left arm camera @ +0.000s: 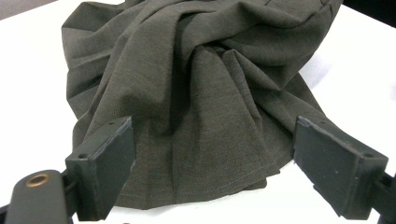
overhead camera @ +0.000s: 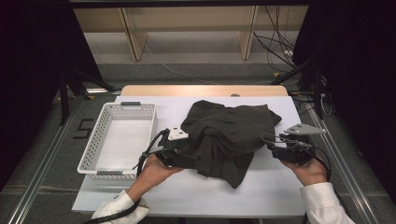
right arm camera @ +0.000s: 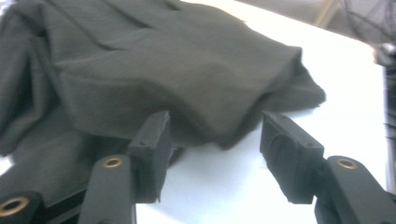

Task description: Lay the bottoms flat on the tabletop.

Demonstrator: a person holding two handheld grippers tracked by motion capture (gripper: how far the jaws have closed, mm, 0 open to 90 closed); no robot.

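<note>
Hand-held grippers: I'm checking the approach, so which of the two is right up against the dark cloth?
The left hand-held gripper: its open jaws straddle the dark cloth's hem. The right hand-held gripper sits just off the cloth's edge.

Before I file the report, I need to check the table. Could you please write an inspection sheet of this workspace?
Surface: white table top, bare around the items.
Job's things: dark garment, crumpled in a heap; white basket, empty, left of it.
Clutter: nothing seen.
Grippers: left gripper open, cloth hem between its jaws; right gripper open at the garment's edge, no cloth pinched.
Cables: black cable trails from the left gripper; loose wires on the floor behind.
Surroundings: wooden frame beyond the table, dark curtains at both sides.
</note>
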